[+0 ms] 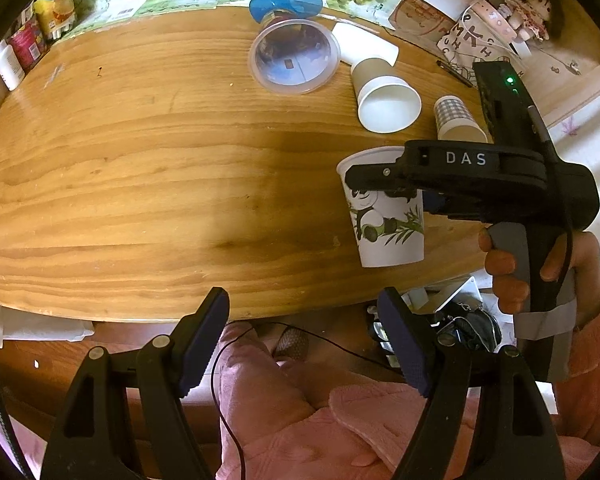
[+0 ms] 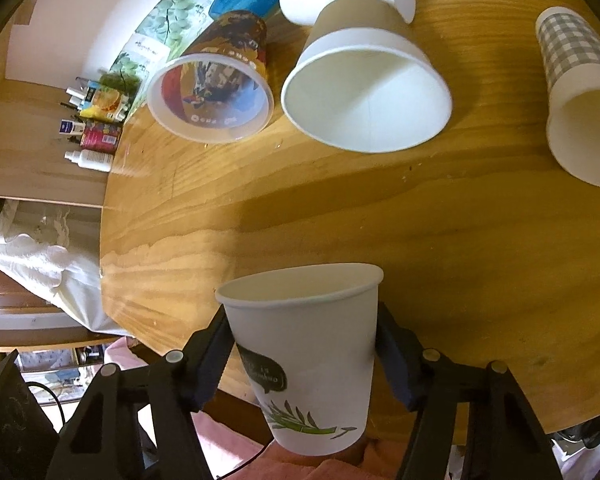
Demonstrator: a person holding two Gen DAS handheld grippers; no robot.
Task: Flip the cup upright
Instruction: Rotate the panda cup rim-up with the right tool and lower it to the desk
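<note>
right wrist view shows the panda cup [image 2: 308, 364] mouth-up, clamped between the right gripper [image 2: 302, 350] pads, above the near edge of the wooden table [image 2: 420, 220]. ahead of it lie a brown cup [image 2: 364, 92], a checked cup [image 2: 580, 92] and a printed tub [image 2: 216, 88] on their sides. left gripper [image 1: 304, 344] hangs with fingers apart, holding nothing, off the table edge.

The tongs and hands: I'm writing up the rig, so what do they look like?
Both tongs are black plastic with dark blue ribbed pads and silver pivot pins. The right tongs carry white "DAS" lettering, a green indicator light, a black cable and a grey-taped handle, held by a bare hand in a fluffy pink sleeve. The left tongs look alike.
</note>
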